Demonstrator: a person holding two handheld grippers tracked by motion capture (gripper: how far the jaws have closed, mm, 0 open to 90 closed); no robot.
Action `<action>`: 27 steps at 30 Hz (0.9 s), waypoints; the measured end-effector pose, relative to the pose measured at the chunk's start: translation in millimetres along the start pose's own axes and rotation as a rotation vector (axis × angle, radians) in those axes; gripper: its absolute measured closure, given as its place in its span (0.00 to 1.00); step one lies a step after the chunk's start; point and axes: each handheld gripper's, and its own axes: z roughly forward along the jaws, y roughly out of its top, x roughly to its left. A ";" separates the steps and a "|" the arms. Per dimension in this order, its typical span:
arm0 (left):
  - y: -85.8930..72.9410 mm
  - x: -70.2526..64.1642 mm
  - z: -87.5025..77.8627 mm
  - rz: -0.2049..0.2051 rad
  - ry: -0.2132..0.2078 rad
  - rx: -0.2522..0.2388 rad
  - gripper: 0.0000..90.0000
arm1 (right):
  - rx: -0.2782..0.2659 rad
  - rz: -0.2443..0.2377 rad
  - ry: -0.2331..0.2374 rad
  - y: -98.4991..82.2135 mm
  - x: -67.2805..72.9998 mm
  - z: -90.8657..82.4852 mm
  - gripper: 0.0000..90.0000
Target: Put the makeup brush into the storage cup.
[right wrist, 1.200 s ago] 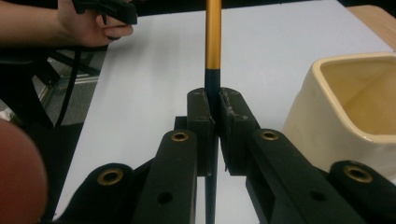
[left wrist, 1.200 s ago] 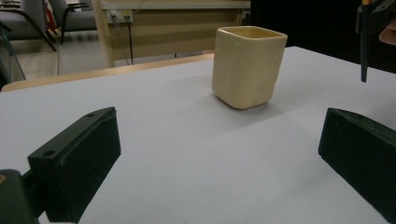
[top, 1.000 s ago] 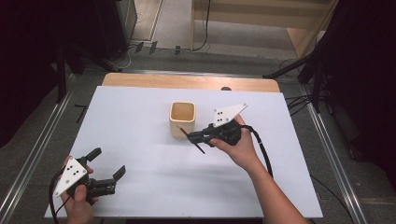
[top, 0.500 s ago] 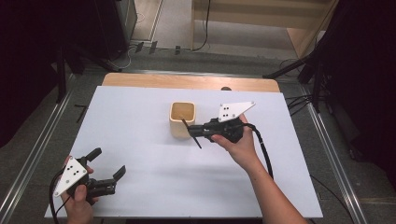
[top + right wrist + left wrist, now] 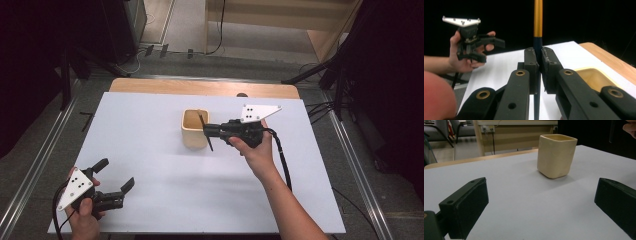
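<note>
A: Right, where's that pen sitting against your tool?

B: Squarely in my right gripper (image 5: 209, 131), just right of centre in the high view. The jaws are clamped tight on the pen (image 5: 205, 131), a thin dark stick with a gold upper part. In the right gripper view the pen (image 5: 538, 22) rises straight up the middle of the frame between my two pads, gold section at the top edge, dark barrel running down through the grip.

A: And the cup?

B: The cream cup (image 5: 194, 128) stands upright at the centre of the high view, immediately left of my right gripper's tip. The pen crosses the cup's right-hand rim: its upper end lies over the opening, its lower end pokes down past the wall toward the white table (image 5: 150, 150). Whether it touches the rim, I cannot tell.

A: Your other tool?

B: My left gripper (image 5: 116, 178) is down in the lower left corner of the high view, jaws spread wide, nothing between them. In the left gripper view the cup (image 5: 556, 155) stands in the upper middle of the frame, well beyond my two black pads.

A: Give me a count.

B: One cup, one pen, two grippers, one white table.
</note>
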 end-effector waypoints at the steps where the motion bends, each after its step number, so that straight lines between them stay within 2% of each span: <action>1: 0.0 0.1 0.0 0.000 0.000 0.000 0.00 | -0.011 0.003 -0.003 -0.3 -1.3 0.1 0.94; 11: -0.2 0.5 -0.1 0.001 0.000 0.001 0.00 | -0.089 0.033 -0.062 -1.2 -10.2 2.7 0.94; 17: -0.2 0.4 -0.2 0.002 -0.001 -0.001 0.00 | -0.107 0.051 -0.084 -1.3 -14.3 4.5 0.94; 27: -0.2 0.3 -0.2 0.002 -0.003 -0.003 0.00 | -0.146 0.047 -0.119 -2.2 -18.1 10.2 0.94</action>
